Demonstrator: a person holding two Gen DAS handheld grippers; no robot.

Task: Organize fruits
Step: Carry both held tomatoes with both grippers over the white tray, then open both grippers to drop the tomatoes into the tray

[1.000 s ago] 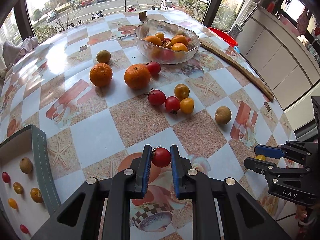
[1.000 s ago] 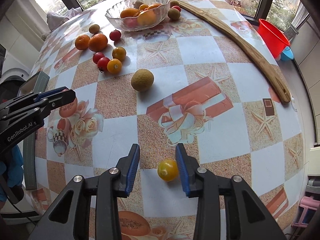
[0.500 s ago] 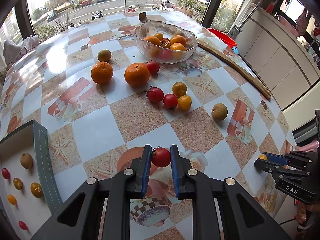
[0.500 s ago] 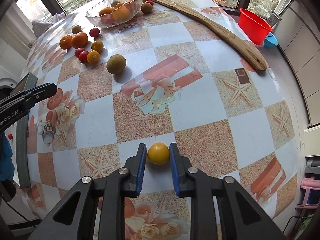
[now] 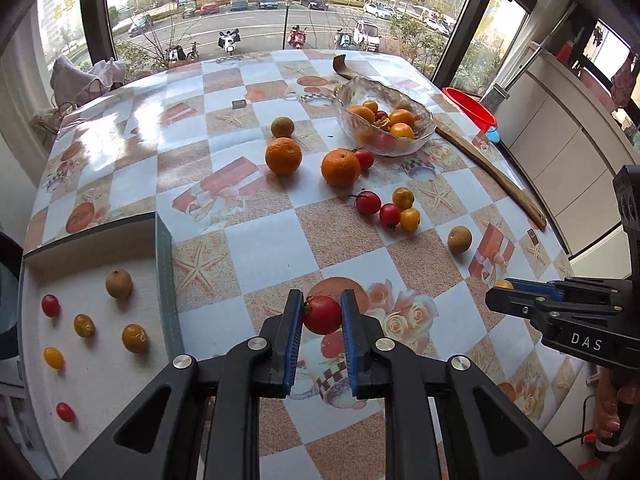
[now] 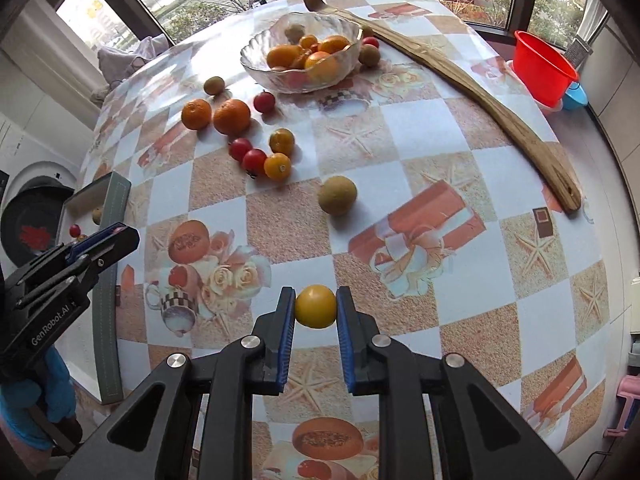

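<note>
Where windows ring the room, a checkered tablecloth (image 5: pixel 256 248) covers the table.

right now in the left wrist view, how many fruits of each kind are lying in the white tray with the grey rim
small red tomatoes: 2
small yellow tomatoes: 3
round brown fruit: 1
total in the white grey-rimmed tray: 6

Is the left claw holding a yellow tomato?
No, the left claw is shut on a red cherry tomato.
</note>
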